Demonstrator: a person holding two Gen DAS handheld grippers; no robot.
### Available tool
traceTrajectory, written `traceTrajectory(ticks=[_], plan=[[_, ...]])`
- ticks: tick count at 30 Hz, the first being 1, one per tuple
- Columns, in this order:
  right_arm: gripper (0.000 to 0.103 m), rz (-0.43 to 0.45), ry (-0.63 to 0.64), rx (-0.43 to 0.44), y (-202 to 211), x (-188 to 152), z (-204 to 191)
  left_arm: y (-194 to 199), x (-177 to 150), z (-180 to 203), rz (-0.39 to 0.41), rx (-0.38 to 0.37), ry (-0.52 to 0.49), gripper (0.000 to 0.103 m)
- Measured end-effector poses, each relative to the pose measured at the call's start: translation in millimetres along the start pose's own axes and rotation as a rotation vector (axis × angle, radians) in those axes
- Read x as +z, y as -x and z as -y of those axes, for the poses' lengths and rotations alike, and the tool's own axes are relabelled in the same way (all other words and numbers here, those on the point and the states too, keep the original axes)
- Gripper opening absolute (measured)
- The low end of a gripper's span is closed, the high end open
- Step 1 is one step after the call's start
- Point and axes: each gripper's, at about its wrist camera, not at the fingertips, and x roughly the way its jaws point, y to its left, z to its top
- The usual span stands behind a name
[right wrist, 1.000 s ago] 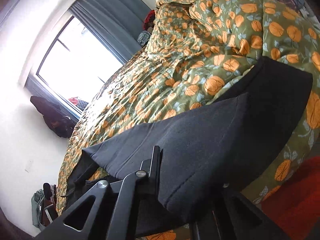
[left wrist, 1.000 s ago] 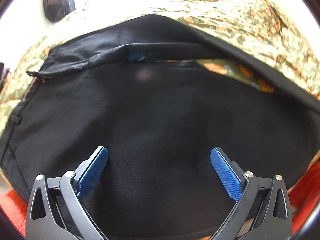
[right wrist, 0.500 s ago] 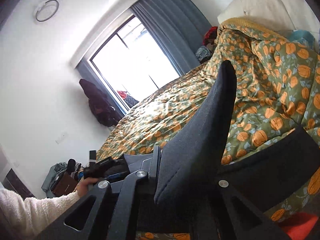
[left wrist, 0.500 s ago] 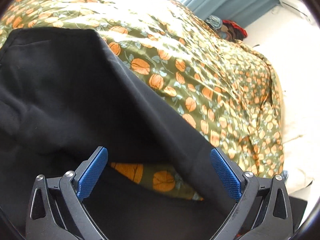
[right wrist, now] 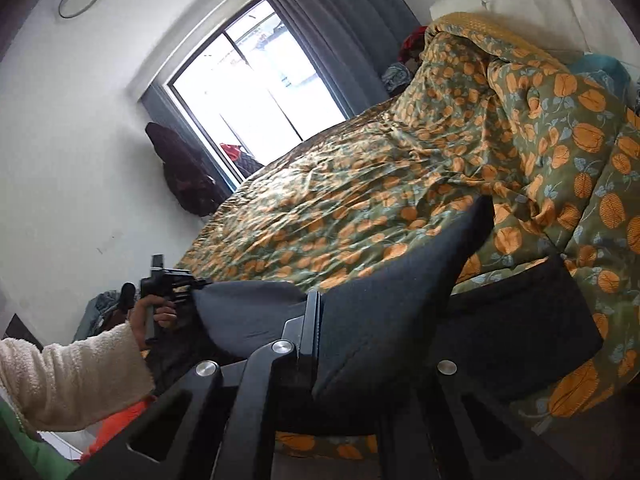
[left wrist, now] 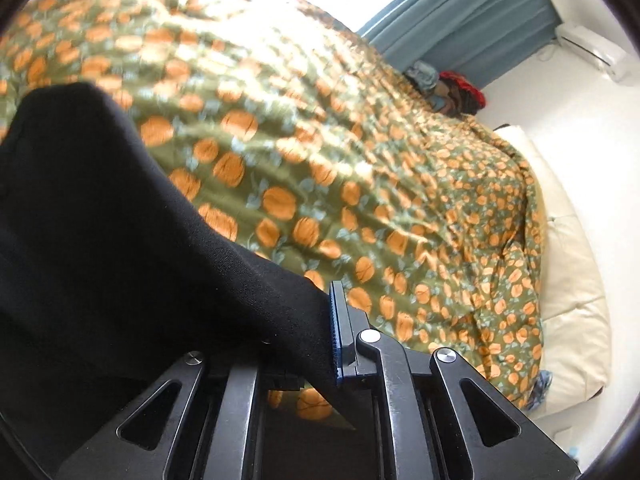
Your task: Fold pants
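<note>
Both tools are clamped on the black pants [left wrist: 100, 240]: the left tool [left wrist: 320, 344] and the right tool [right wrist: 320, 328] each pinch raised fabric. The rest lies on the bed [right wrist: 360, 200] near its front edge, over the orange-patterned quilt [left wrist: 320, 160].

The left gripper [left wrist: 326, 344] sat at lower centre of its frame, jaws clamped on black fabric, as did the right gripper [right wrist: 316, 332], while the person's cream-sleeved left hand [right wrist: 150, 316] gripped its handle at lower left.

Bed under pumpkin-print duvet [right wrist: 360, 200], black pants [right wrist: 520, 328] partly on it
</note>
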Motion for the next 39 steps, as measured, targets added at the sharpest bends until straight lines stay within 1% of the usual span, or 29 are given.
traceTrajectory(ticks=[2, 3, 4, 5, 6, 7, 8, 9, 10, 11, 12, 14, 16, 17, 18, 19, 22, 23, 24, 25, 27, 30, 34, 36, 39], plan=[[0.005, 0.051, 0.051, 0.041, 0.9, 21.4, -4.1, 48.6, -10.3, 18.2, 0.099, 0.004, -0.103, 0.010], [0.005, 0.062, 0.072, 0.081, 3.3, 29.6, -7.4, 68.9, -22.1, 19.8, 0.125, 0.014, -0.141, 0.011], [0.005, 0.045, 0.083, 0.124, 3.1, 34.9, -8.3, 82.1, -38.1, 17.3, 0.128, 0.030, -0.164, 0.015], [0.005, 0.004, 0.088, 0.131, -1.6, 35.8, -10.4, 89.4, -59.2, 9.3, 0.104, 0.051, -0.173, 0.017], [0.005, -0.052, 0.092, 0.102, -9.2, 32.2, -5.0, 88.1, -82.8, -1.8, 0.062, 0.083, -0.175, 0.018], [0.005, -0.131, 0.090, 0.061, -21.1, 24.0, 3.6, 81.4, -105.4, -14.2, 0.011, 0.122, -0.172, 0.019], [0.005, -0.214, 0.077, -0.002, -34.2, 11.7, 17.2, 67.6, -126.3, -25.9, -0.044, 0.160, -0.162, 0.018], [0.005, -0.295, 0.042, -0.075, -47.4, -3.3, 35.2, 54.4, -144.8, -39.8, -0.106, 0.185, -0.135, 0.018], [0.005, -0.377, -0.021, -0.128, -58.3, -20.1, 57.3, 45.6, -156.4, -49.8, -0.141, 0.198, -0.104, 0.012], [0.005, -0.448, -0.094, -0.175, -68.1, -34.4, 79.4, 42.6, -165.7, -57.8, -0.155, 0.204, -0.076, 0.011], [0.006, -0.487, -0.143, -0.212, -73.6, -45.8, 93.8, 41.4, -169.7, -60.5, -0.150, 0.203, -0.059, 0.011], [0.010, -0.491, -0.215, -0.224, -73.5, -55.6, 113.9, 42.3, -171.2, -57.6, -0.149, 0.197, -0.051, 0.011], [0.023, -0.438, -0.251, -0.219, -61.6, -53.4, 121.0, 44.2, -169.4, -49.7, -0.149, 0.199, -0.086, 0.011], [0.040, -0.409, -0.263, -0.218, -55.2, -52.3, 124.0, 45.7, -168.5, -46.2, -0.143, 0.201, -0.102, 0.011], [0.055, -0.379, -0.287, -0.212, -49.0, -51.9, 128.5, 46.4, -168.0, -44.3, -0.141, 0.198, -0.107, 0.011], [0.058, -0.350, -0.319, -0.201, -42.9, -51.6, 131.9, 46.8, -167.9, -43.1, -0.140, 0.195, -0.108, 0.011], [0.058, -0.289, -0.429, -0.172, -31.1, -53.5, 144.9, 46.2, -168.6, -41.7, -0.140, 0.198, -0.116, 0.011], [0.049, -0.282, -0.449, -0.167, -28.4, -53.9, 146.6, 46.6, -169.1, -41.0, -0.137, 0.202, -0.120, 0.011], [0.020, -0.278, -0.452, -0.183, -26.2, -54.3, 148.7, 49.7, -171.5, -40.2, -0.133, 0.205, -0.124, 0.011], [0.011, -0.277, -0.445, -0.212, -23.0, -54.7, 148.5, 52.3, -173.8, -39.0, -0.129, 0.205, -0.130, 0.009], [0.011, -0.261, -0.399, -0.268, -16.4, -49.2, 142.2, 59.2, -178.5, -32.1, -0.117, 0.197, -0.152, 0.007], [0.011, -0.265, -0.255, -0.400, -14.3, -34.2, 127.9, 66.5, -195.1, -18.9, -0.120, 0.192, -0.217, 0.006], [0.011, -0.289, -0.132, -0.629, -19.8, -25.9, 129.3, 58.1, -229.6, -1.2, -0.206, 0.183, -0.299, 0.006], [0.011, -0.288, -0.158, -0.660, -17.4, -23.6, 137.7, 50.3, -242.2, 4.8, -0.240, 0.196, -0.339, 0.006], [0.011, -0.288, -0.179, -0.671, -13.6, -21.3, 146.6, 43.8, -244.6, 5.5, -0.262, 0.201, -0.337, 0.006]])
